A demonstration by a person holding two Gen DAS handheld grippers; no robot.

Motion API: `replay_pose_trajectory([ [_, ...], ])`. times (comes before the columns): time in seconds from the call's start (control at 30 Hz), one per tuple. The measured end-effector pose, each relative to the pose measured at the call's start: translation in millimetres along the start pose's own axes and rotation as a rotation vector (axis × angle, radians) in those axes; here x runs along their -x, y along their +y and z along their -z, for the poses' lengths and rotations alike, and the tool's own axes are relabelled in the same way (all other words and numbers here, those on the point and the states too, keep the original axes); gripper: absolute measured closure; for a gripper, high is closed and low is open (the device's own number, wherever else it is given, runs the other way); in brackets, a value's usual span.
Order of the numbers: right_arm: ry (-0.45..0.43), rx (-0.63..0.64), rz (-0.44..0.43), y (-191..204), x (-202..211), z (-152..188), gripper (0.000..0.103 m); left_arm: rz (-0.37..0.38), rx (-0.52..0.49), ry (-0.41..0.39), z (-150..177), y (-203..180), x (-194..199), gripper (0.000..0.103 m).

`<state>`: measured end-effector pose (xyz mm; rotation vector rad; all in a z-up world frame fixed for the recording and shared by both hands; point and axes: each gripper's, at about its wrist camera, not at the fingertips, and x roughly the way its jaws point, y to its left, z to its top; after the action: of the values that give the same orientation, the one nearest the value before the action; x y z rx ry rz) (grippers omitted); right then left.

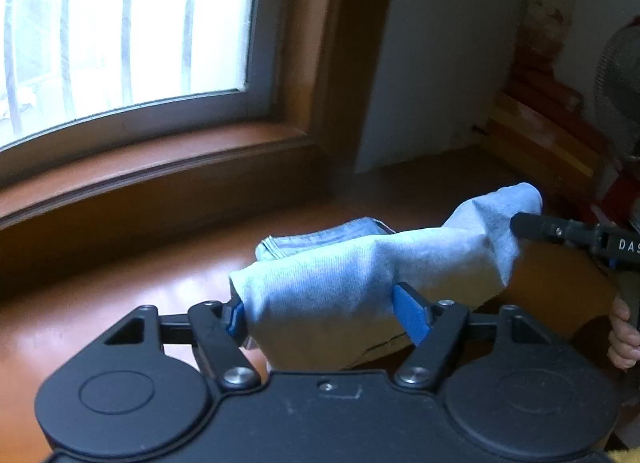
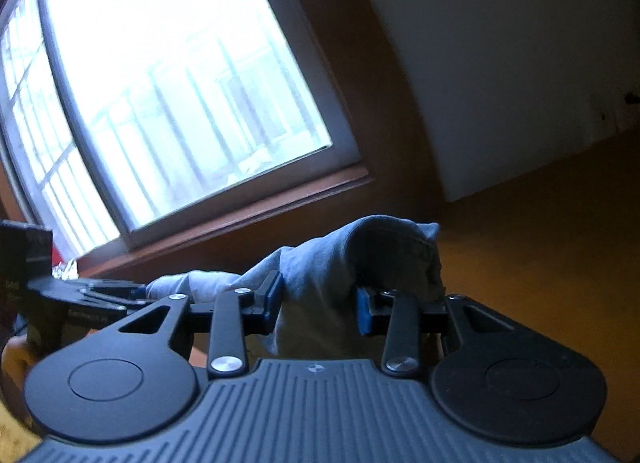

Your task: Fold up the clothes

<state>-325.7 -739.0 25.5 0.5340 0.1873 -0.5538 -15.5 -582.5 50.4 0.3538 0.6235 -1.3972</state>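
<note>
A light blue denim garment (image 1: 340, 275) hangs bunched above the orange-brown surface (image 1: 160, 275), stretched between both grippers. My left gripper (image 1: 324, 315) is shut on its near end, blue pads (image 1: 412, 315) pressing the thick bundle from both sides. At the right of the left wrist view, my right gripper (image 1: 520, 225) grips the raised far end. In the right wrist view the right gripper (image 2: 320, 301) is shut on the garment (image 2: 320, 263), which drapes over its fingers. The left gripper (image 2: 100, 295) shows at the left there. A stitched denim edge (image 1: 320, 239) lies behind the bundle.
A barred window (image 1: 120, 31) with a wooden sill (image 1: 160, 159) runs along the back. A white wall panel (image 1: 432, 63) stands beyond. Stacked wooden and red items (image 1: 552, 123) and a fan grille (image 1: 620, 79) crowd the right side. A hand (image 1: 624, 335) holds the right gripper's handle.
</note>
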Motion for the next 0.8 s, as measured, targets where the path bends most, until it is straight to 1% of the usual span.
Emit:
replay_pose_trajectory([
  [0.07, -0.017, -0.004, 0.004, -5.6, -15.7, -10.4, 0.063, -0.017, 0.009, 0.000, -11.1, 11.3, -10.0, 0.032],
  [0.17, -0.036, -0.001, 0.019, -15.4, -45.4, -28.2, 0.063, -0.035, 0.015, 0.012, -26.4, 29.2, -36.4, 0.032],
  [0.27, -0.027, 0.009, 0.035, -23.1, -74.1, -35.4, 0.063, -0.053, 0.020, 0.023, -41.5, 47.0, -63.3, 0.031],
  [0.4, -0.014, 0.050, 0.094, -31.8, -120.0, -39.2, 0.063, -0.095, 0.000, 0.019, -54.1, 60.7, -94.6, 0.031],
  [0.43, -0.012, 0.058, 0.111, -34.0, -129.0, -39.5, 0.063, -0.110, -0.014, 0.017, -56.5, 62.6, -102.2, 0.030],
  [0.5, -0.004, 0.073, 0.148, -40.6, -147.1, -41.2, 0.063, -0.158, -0.054, 0.013, -59.5, 65.3, -119.3, 0.025],
  [0.6, 0.027, 0.097, 0.213, -50.8, -176.9, -39.0, 0.063, -0.270, -0.164, -0.007, -59.0, 61.4, -142.1, 0.019],
  [0.63, 0.038, 0.110, 0.232, -52.9, -185.7, -36.8, 0.062, -0.302, -0.205, -0.011, -57.6, 58.2, -148.4, 0.018],
  [0.67, 0.046, 0.119, 0.248, -53.8, -191.4, -34.7, 0.061, -0.318, -0.223, -0.014, -55.7, 56.3, -152.4, 0.018],
  [0.73, 0.063, 0.135, 0.279, -55.4, -201.6, -30.6, 0.061, -0.323, -0.222, -0.016, -53.1, 54.7, -154.8, 0.018],
  [0.77, 0.062, 0.136, 0.284, -54.7, -200.1, -31.3, 0.060, -0.323, -0.216, -0.017, -52.6, 56.0, -154.4, 0.017],
  [0.8, 0.059, 0.135, 0.286, -53.7, -197.2, -32.6, 0.057, -0.323, -0.209, -0.017, -52.2, 57.4, -153.9, 0.015],
])
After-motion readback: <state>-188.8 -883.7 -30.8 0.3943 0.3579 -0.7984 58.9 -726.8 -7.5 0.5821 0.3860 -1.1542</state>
